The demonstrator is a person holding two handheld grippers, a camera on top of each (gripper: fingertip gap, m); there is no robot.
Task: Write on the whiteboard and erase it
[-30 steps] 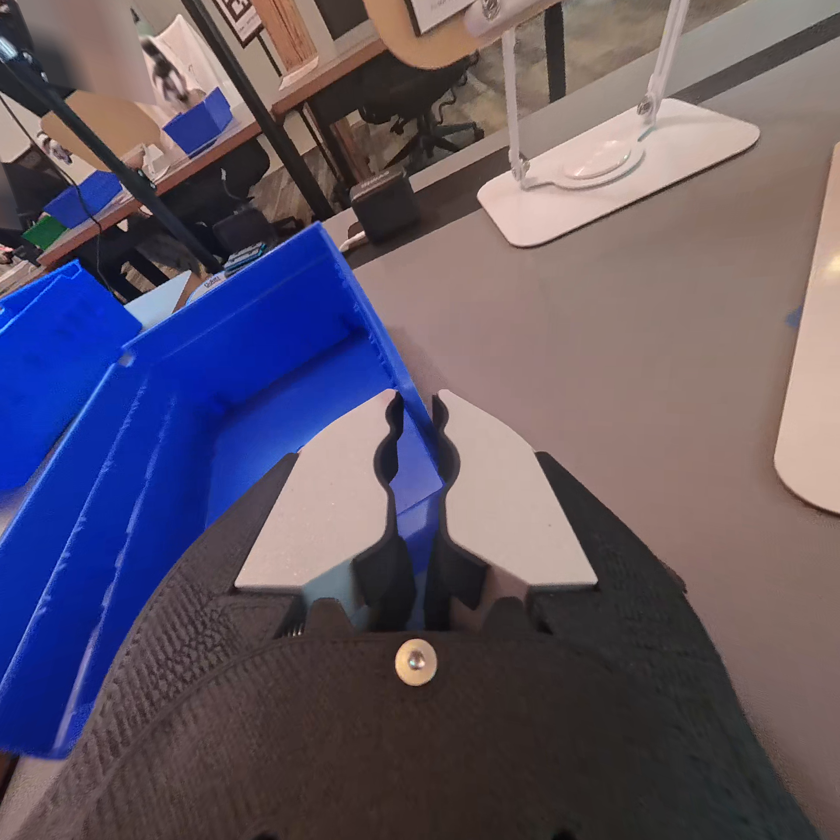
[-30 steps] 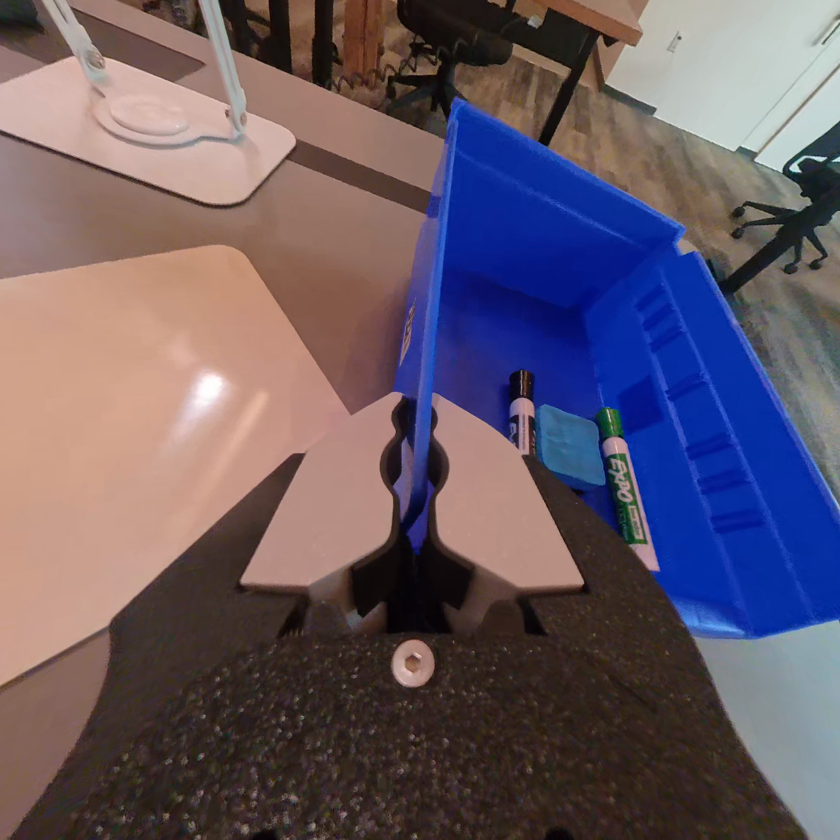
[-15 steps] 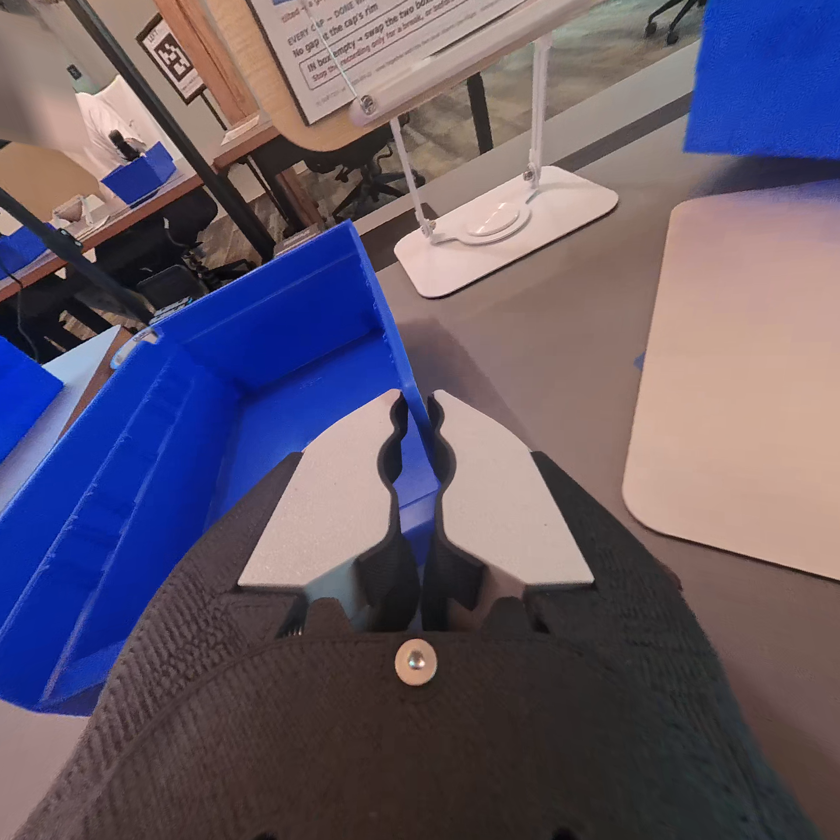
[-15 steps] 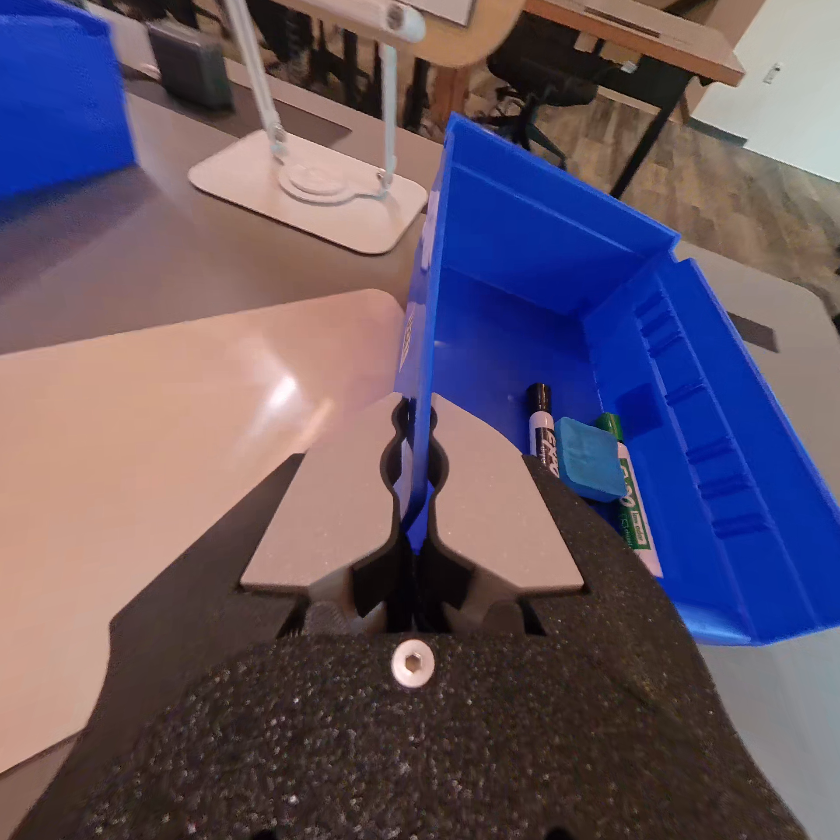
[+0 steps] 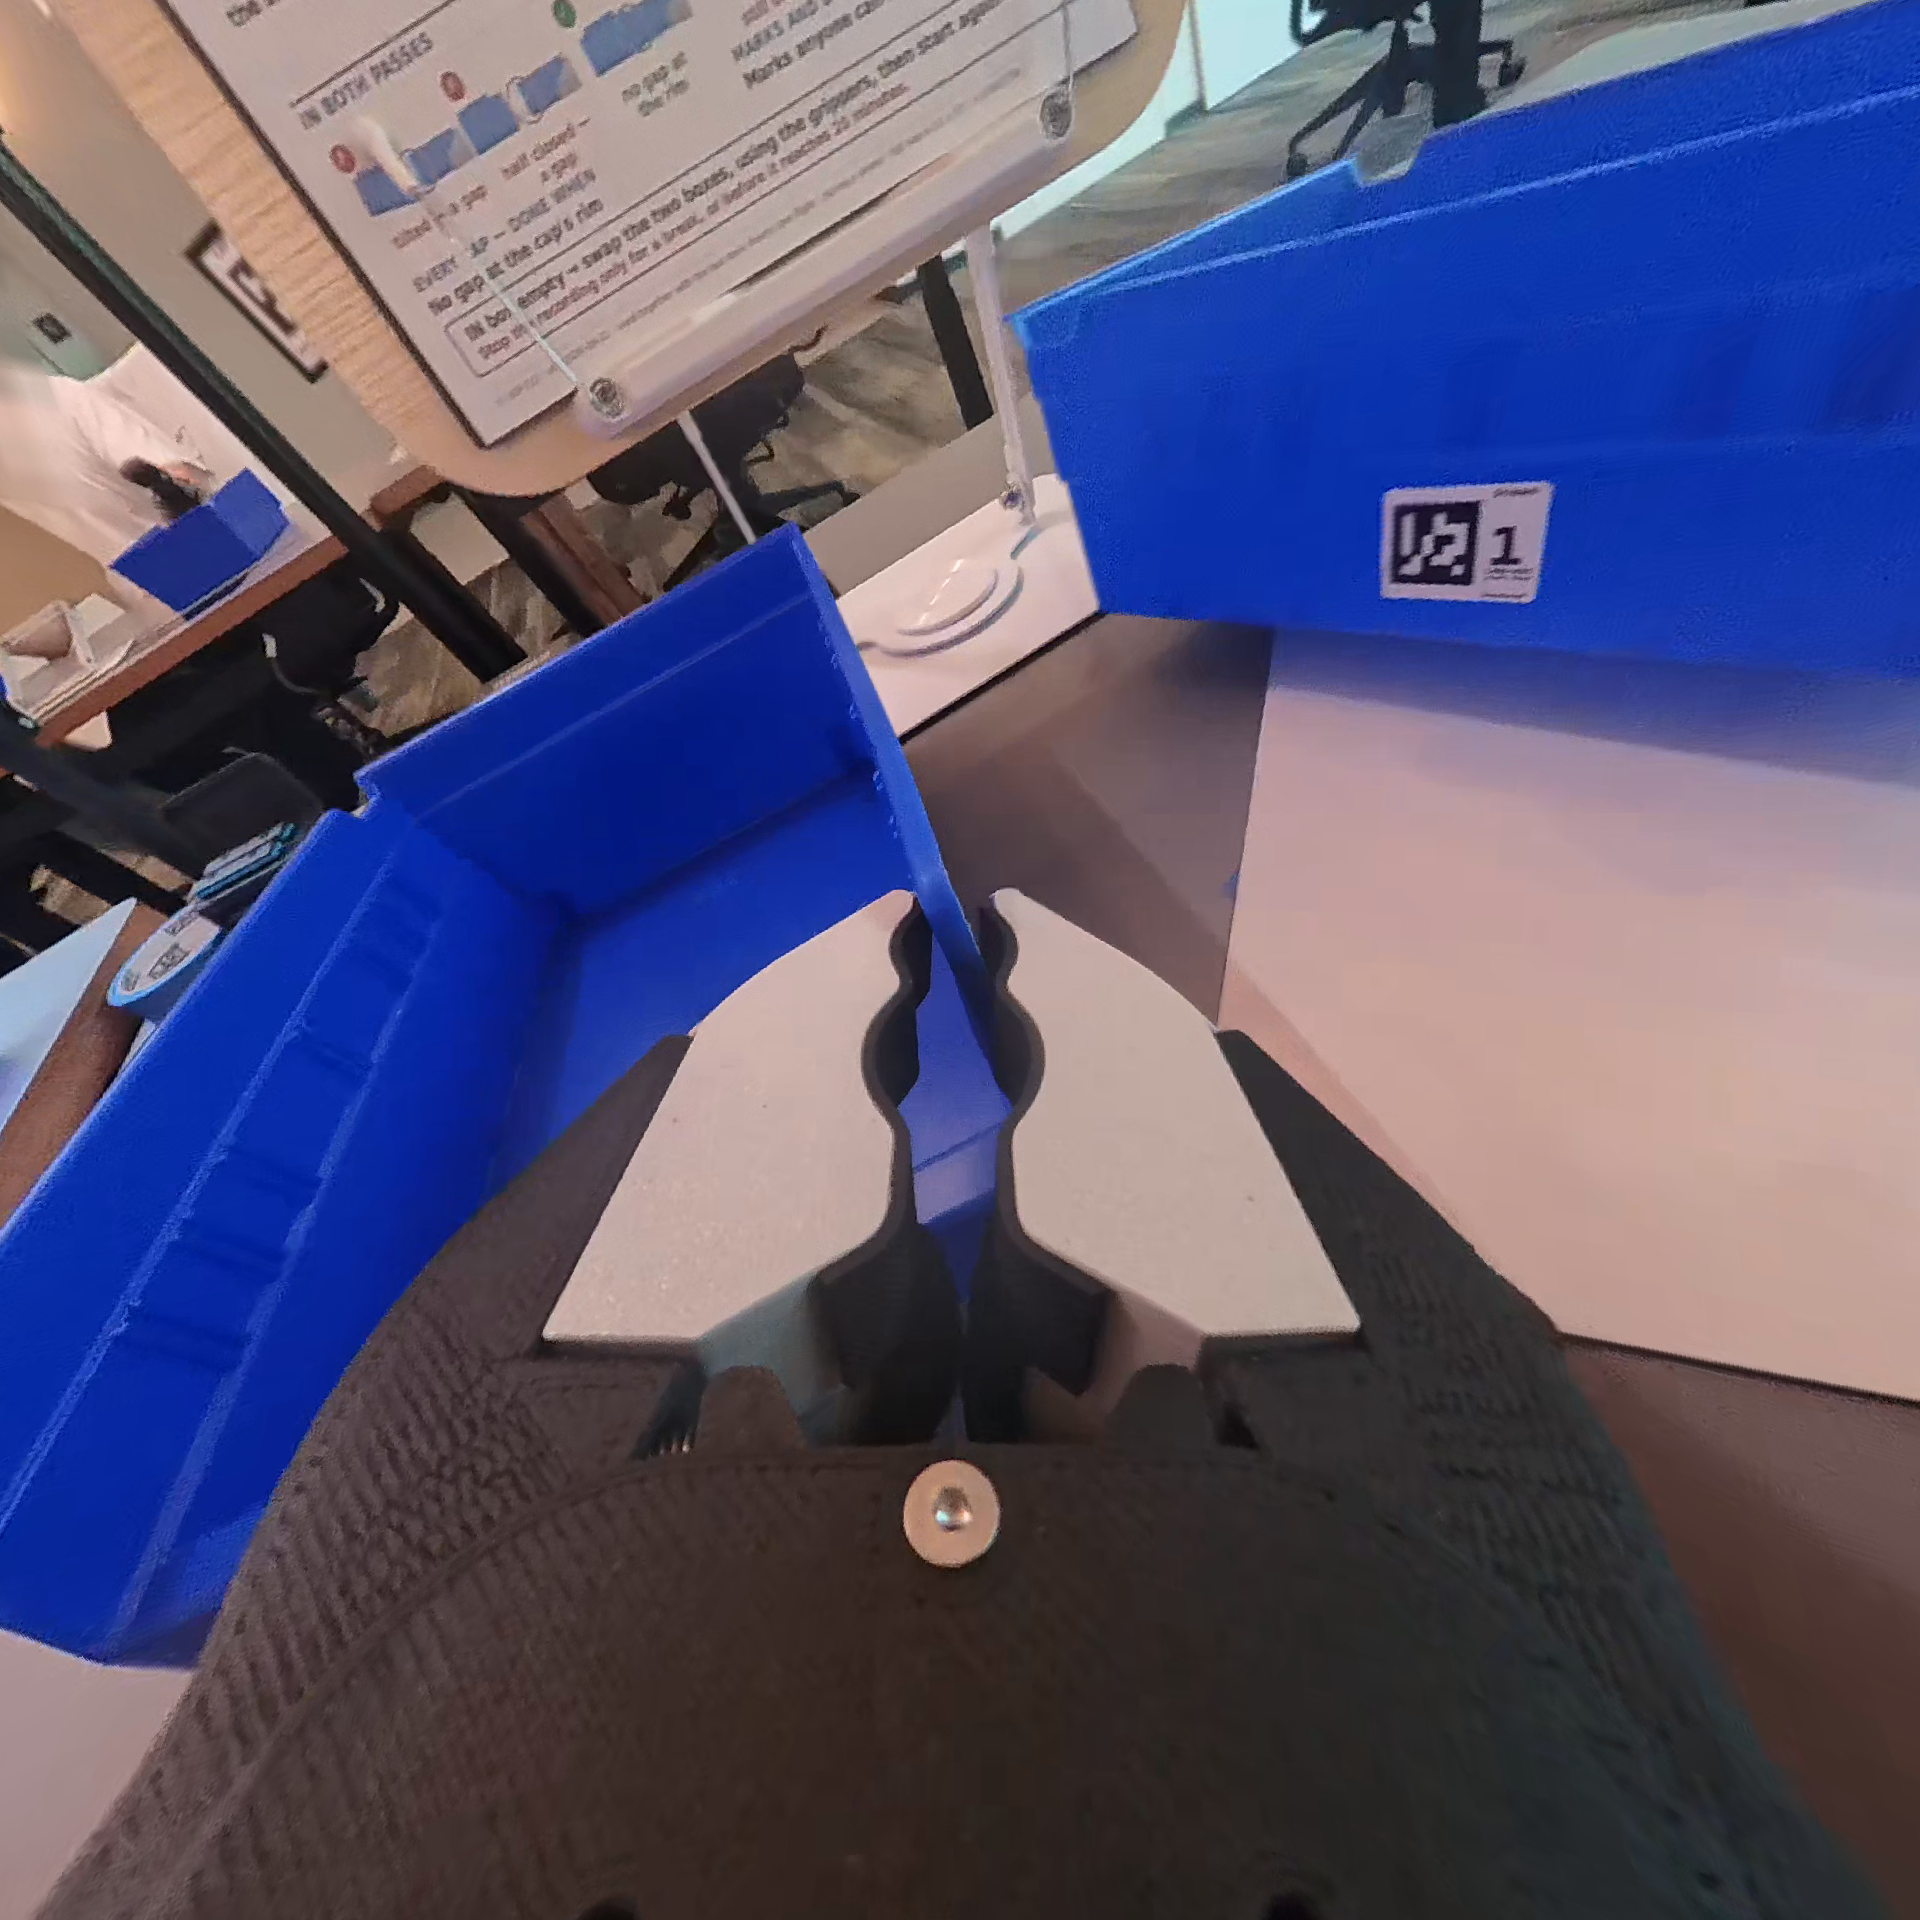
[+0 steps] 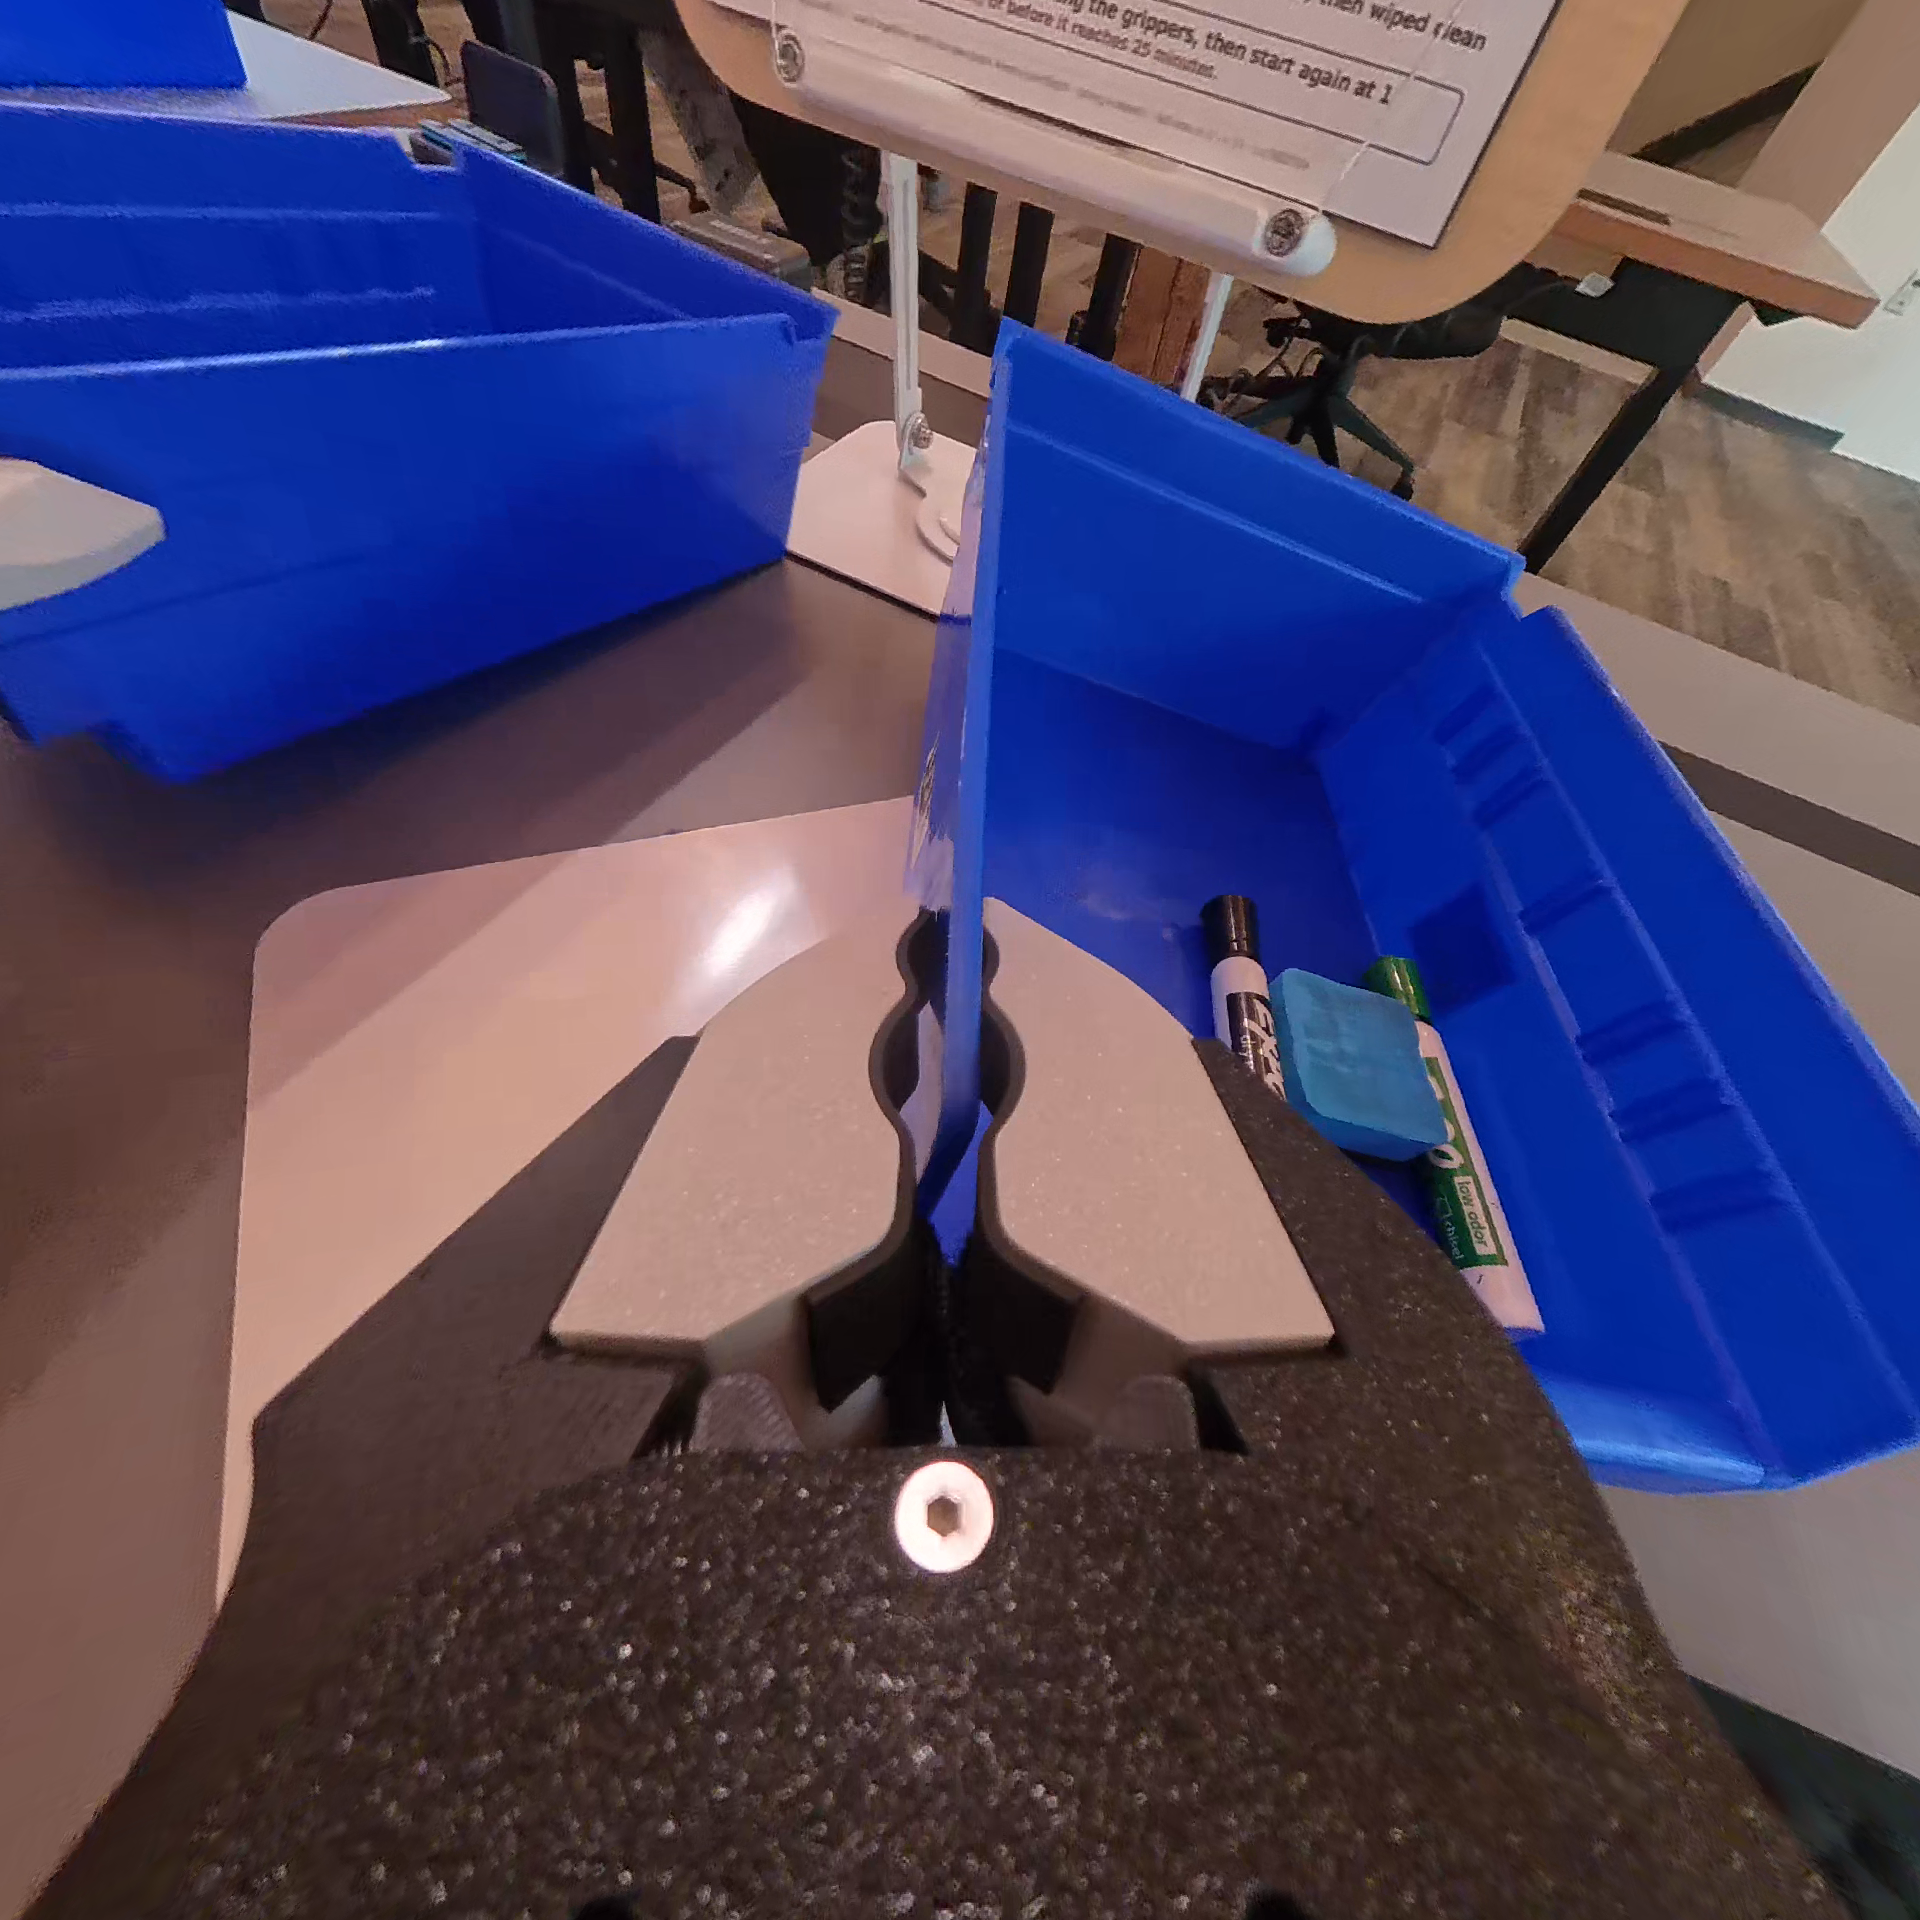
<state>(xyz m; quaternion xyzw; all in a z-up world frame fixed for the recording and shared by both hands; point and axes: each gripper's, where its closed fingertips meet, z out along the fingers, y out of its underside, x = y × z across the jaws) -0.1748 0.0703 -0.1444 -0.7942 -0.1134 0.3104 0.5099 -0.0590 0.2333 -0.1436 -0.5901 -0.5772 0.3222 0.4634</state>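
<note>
Between your two grippers, on the grey table, lies the white rounded-corner whiteboard (image 6: 499, 1039), bare. Your right gripper (image 6: 951, 935) pinches the thin side wall of the blue plastic bin (image 6: 1195, 665) that carries the black-capped marker (image 6: 1236, 987), the green-capped marker (image 6: 1455, 1164) and the light-blue square eraser (image 6: 1351, 1070). Your left gripper (image 5: 956, 914) pinches the wall of an empty blue plastic bin (image 5: 623, 790). Probably you hold both bins by their walls to bring them beside the board.

Two blue bins (image 6: 395, 436) (image 6: 1558, 935) flank the whiteboard (image 6: 499, 1039), whose bare surface leaves open passage between them.
</note>
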